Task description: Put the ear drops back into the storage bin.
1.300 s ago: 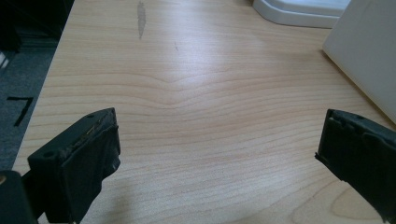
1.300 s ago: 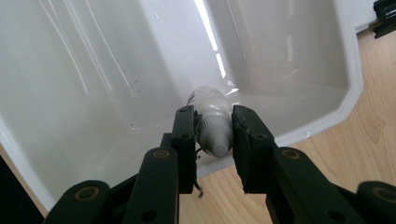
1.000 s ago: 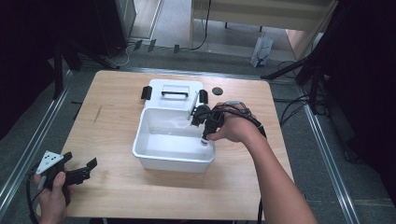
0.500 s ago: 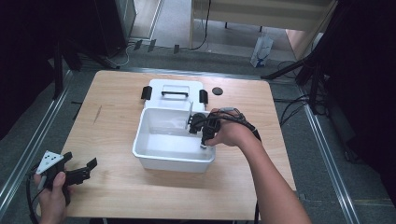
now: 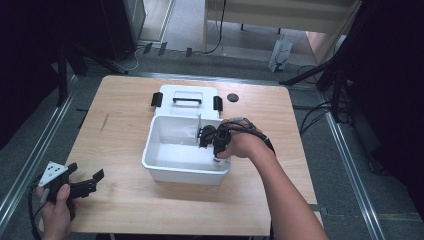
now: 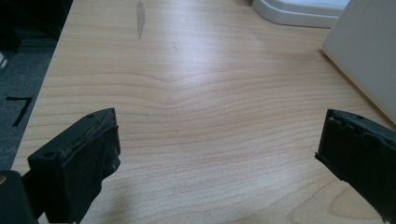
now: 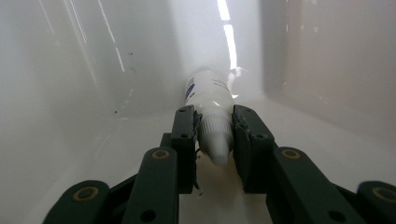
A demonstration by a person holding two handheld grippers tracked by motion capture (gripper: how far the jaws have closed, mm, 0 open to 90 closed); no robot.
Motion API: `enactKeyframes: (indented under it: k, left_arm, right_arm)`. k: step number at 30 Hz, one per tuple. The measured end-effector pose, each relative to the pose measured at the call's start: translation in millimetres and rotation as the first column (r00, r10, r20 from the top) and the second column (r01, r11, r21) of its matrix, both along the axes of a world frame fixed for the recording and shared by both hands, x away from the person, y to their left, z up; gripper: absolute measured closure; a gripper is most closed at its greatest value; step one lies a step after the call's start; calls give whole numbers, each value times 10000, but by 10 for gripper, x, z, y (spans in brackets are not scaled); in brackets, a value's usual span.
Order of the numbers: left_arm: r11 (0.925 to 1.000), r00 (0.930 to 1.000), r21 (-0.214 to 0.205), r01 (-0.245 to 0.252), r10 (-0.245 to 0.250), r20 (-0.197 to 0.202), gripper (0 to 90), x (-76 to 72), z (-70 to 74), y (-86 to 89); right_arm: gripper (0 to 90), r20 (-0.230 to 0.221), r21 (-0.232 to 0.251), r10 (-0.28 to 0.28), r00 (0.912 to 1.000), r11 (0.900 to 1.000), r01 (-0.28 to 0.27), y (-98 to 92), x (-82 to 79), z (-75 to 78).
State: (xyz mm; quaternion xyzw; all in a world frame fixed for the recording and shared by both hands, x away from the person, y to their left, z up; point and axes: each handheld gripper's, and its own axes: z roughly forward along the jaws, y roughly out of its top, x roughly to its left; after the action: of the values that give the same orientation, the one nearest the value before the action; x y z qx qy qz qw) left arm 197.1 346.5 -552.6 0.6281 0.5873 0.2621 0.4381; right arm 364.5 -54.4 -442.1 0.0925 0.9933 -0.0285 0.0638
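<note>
Lowered deeper into the white bin (image 5: 165, 172), the right gripper (image 7: 213, 135) pinches a small bottle (image 7: 208, 100) by its cap end, which could slip out, while the left gripper (image 6: 219, 154) idles, jaws spread.

Small white bottle (image 7: 211, 105) with blue-printed label, ribbed white cap, lying inside the white tub (image 7: 70, 70)

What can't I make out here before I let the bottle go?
- Bottle label: right gripper view, print too small and blurred.
- Bottle's base: same view, hidden behind its own body, so contact with the bin floor is unclear.
- Bottle in high view: covered by right gripper and hand.
</note>
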Motion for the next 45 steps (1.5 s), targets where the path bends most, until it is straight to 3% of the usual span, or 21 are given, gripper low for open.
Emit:
enactKeyframes:
  k: [15,21,27,32,38,41,43,45]
  left_arm:
    - [10000,10000,-5,14,-14,-15,1,0,0,0]
    - [10000,10000,-14,43,-43,-12,0,1,0,0]
    - [10000,10000,-8,37,-37,-2,1,1,-1,-2]
    - [10000,10000,-9,28,-28,22,1,2,-1,-3]
    - [10000,10000,-31,12,-12,13,0,3,-1,-2]
    - [10000,10000,-40,5,-5,16,0,4,-1,-1]
    - [10000,10000,-34,8,-8,12,0,3,-1,-1]
    - [10000,10000,-23,16,-16,11,0,3,-1,-1]
  right_arm:
    - [678,-177,-89,-96,9998,9999,95,4,6,-8]
    - [590,-201,490,-281,9994,9984,291,-35,-2,77]
    - [497,-204,1434,-473,9987,9884,498,-70,-11,261]
    - [362,247,1741,-753,9969,9822,699,-80,-40,423]
    - [133,839,1985,-1422,9863,9723,1233,-130,-67,582]
    - [19,1042,2041,-1250,9867,9737,1018,-190,-86,633]
    - [0,945,2207,-1498,9842,9672,1260,-236,-84,671]
    - [0,1132,2434,-1657,9797,9606,1344,-293,-90,708]
